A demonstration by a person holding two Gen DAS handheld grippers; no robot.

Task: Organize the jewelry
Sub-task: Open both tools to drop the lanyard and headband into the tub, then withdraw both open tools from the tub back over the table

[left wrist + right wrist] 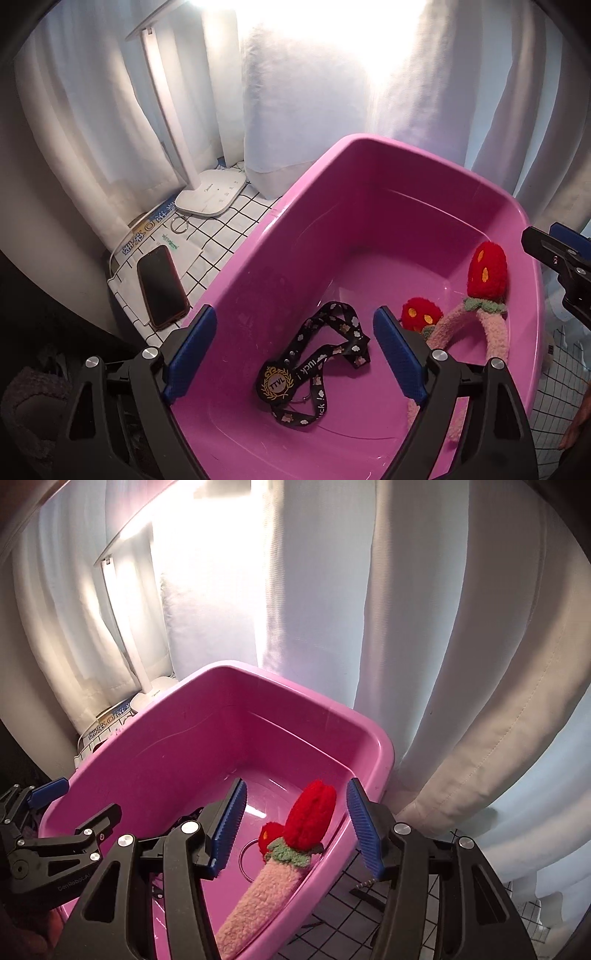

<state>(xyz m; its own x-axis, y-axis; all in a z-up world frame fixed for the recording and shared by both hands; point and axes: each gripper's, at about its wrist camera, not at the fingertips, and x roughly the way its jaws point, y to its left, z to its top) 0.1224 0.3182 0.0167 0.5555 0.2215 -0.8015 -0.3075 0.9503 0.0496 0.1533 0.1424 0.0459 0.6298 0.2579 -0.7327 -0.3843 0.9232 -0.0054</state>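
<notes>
A pink plastic tub (258, 236) (147, 771) holds a black lanyard with a round badge (314, 362) and a fuzzy pink headband with two red strawberries (484, 291) (310, 823). My left gripper (295, 350) is open over the tub's near left side, above the lanyard, holding nothing. My right gripper (295, 830) is open above the headband, its blue pads either side of the tall strawberry without touching it. Its tip shows at the right edge of the left wrist view (554, 254). A thin metal ring (245, 860) lies in the tub beside the headband.
A white desk lamp (210, 195) stands on the checked tablecloth (229, 225) left of the tub, with a metal ring (180, 223), a dark phone (160, 286) and papers beside it. White curtains (424, 627) hang close behind. A black wire grid (340, 904) lies right of the tub.
</notes>
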